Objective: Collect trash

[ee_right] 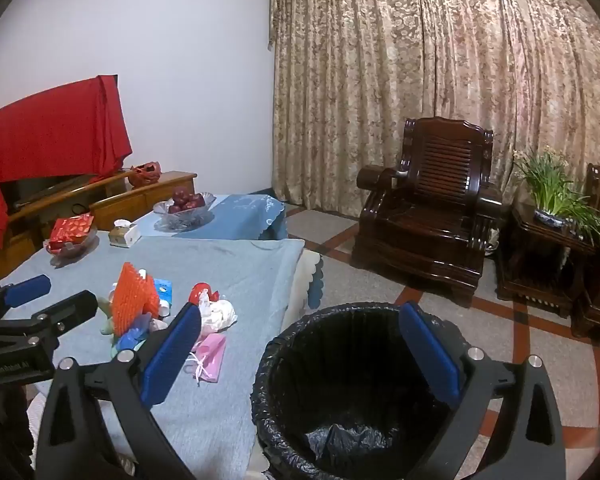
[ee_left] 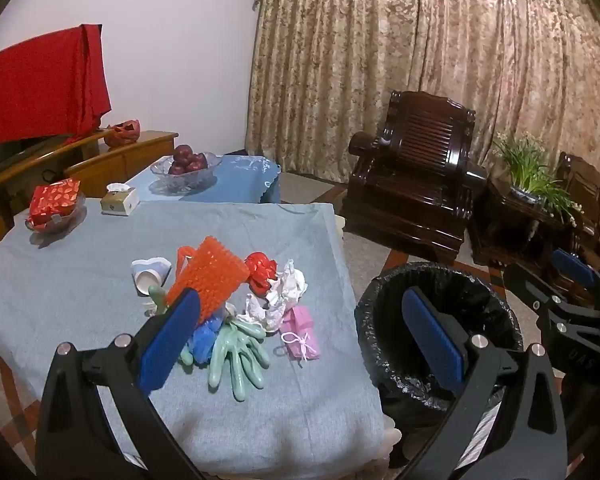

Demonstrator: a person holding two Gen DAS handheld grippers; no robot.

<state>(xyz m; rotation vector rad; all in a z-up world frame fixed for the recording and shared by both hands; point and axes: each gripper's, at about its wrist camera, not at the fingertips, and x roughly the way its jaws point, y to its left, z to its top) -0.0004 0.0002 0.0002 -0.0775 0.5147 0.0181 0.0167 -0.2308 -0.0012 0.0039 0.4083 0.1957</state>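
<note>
A heap of trash lies on the blue-grey tablecloth (ee_left: 80,300): an orange spiky sheet (ee_left: 208,276), a crushed paper cup (ee_left: 150,274), a red wrapper (ee_left: 262,268), crumpled white paper (ee_left: 284,292), a pink pouch (ee_left: 300,332), pale green gloves (ee_left: 236,352) and a blue piece (ee_left: 204,338). A bin with a black liner (ee_left: 440,320) stands on the floor right of the table. My left gripper (ee_left: 300,328) is open and empty, above the table's near edge. My right gripper (ee_right: 300,348) is open and empty above the bin (ee_right: 360,392); the heap (ee_right: 136,304) lies to its left.
At the table's far left stand a dish with a red packet (ee_left: 56,204) and a tissue box (ee_left: 120,198). Behind is a second table with a glass bowl of apples (ee_left: 186,164). A dark wooden armchair (ee_left: 416,184) and a side table with a plant (ee_left: 528,176) stand to the right.
</note>
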